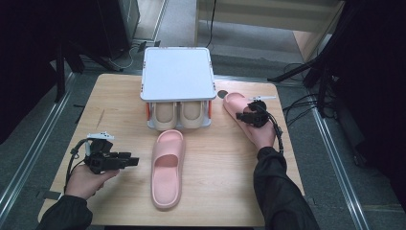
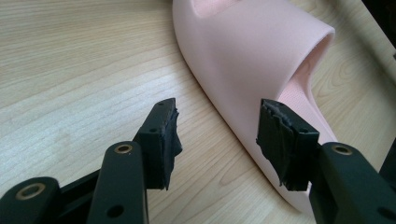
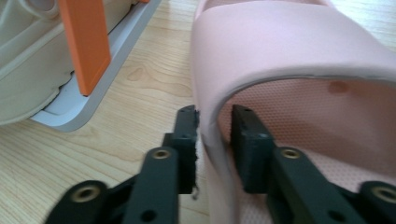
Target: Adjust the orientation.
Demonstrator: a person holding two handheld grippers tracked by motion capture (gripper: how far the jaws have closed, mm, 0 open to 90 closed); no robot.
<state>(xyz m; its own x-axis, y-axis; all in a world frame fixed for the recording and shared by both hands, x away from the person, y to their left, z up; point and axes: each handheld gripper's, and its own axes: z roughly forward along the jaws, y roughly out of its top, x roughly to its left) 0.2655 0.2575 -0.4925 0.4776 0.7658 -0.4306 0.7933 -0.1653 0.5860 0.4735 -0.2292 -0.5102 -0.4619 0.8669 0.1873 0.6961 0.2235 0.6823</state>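
High view: one pink slipper (image 1: 167,168) lies mid-table, long axis running near to far, just right of the left gripper (image 1: 125,161), whose jaws point at its side. A second pink slipper (image 1: 238,108) lies far right beside the shoe rack (image 1: 177,76), under the right gripper (image 1: 245,116).

Left gripper view: jaws spread, empty, the slipper's side wall (image 2: 243,70) just ahead.

Right gripper view: jaws straddle the strap edge (image 3: 212,121), one inside, one outside, near closed on it; firm pinch cannot be confirmed. The rack's orange post (image 3: 88,42) stands left. The right hand appears nearer to lifting.
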